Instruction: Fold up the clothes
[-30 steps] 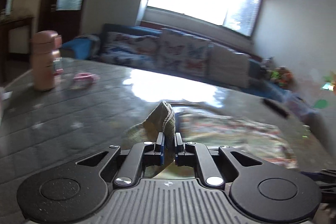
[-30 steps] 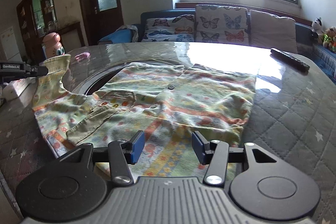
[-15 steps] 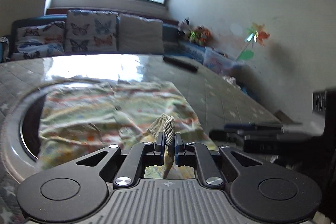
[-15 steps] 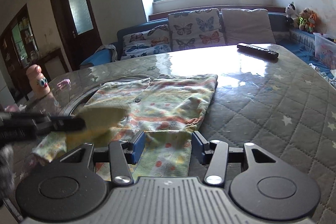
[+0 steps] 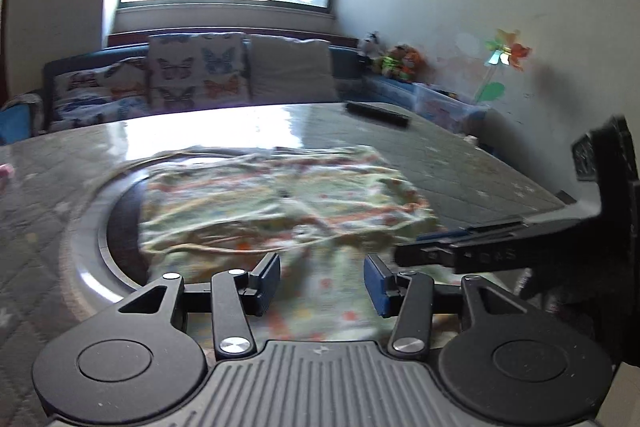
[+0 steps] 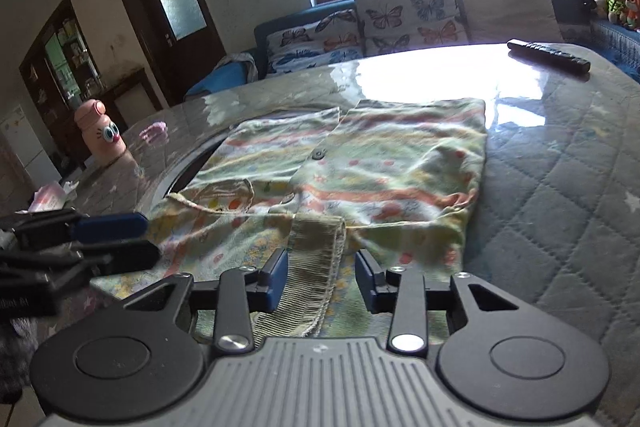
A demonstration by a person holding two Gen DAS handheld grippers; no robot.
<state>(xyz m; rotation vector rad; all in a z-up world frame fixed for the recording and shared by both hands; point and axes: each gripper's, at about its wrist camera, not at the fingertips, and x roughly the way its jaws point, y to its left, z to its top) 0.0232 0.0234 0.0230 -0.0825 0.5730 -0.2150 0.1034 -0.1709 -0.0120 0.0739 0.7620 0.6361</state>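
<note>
The pale green, flower-and-stripe printed cotton shirt (image 6: 360,163) lies spread on the grey quilted, star-patterned desk (image 6: 560,211), partly over a dark round inset, its left sleeve already laid across the front. The step in hand looks like the finish of that sleeve fold. The left gripper (image 5: 322,281) hovers just above the near hem; its fingers have just been opening and stand released with nothing pinched, only cloth lying beneath. The right gripper (image 6: 320,279) straddles the ribbed, stitched cuff (image 6: 316,267); its fingers have just been closing, yet the blue pads show a gap on each side, so they are not yet clenched on it. The next move probably calls for closing on a hem or the other side and carrying it across evenly, without dragging the folded sleeve askew.
</note>
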